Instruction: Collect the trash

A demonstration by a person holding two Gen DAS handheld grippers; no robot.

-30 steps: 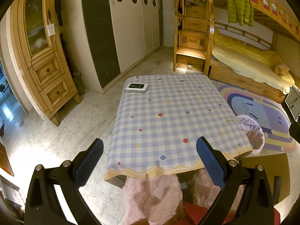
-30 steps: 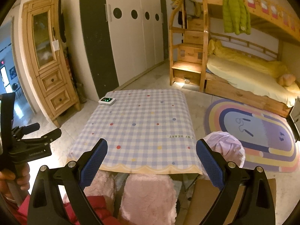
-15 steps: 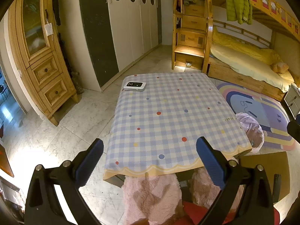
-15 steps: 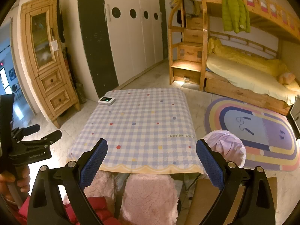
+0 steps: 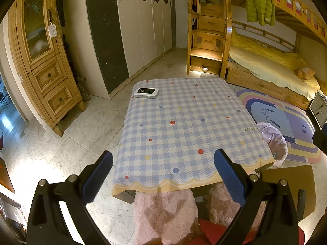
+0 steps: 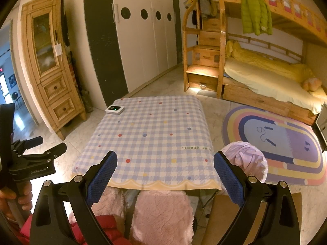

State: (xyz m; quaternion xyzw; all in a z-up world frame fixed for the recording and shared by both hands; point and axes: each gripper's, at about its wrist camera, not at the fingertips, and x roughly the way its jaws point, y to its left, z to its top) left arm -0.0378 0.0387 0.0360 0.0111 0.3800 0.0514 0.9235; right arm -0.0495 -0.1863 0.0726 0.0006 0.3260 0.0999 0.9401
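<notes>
1. left wrist view: the left gripper (image 5: 163,173) hangs above the near edge of the checked table (image 5: 184,126), fingers wide apart, nothing between them. the pale purple trash bag (image 5: 272,143) sits on the floor at the table's right side, beyond the right finger and well apart from it. a small white device (image 5: 146,92) lies at the table's far left corner.

2. right wrist view: the right gripper (image 6: 165,173) is likewise spread wide and holds nothing. the trash bag (image 6: 247,161) stands just past its right fingertip, beside the table's near right corner. a striped rug (image 6: 286,143) lies behind the bag.
</notes>
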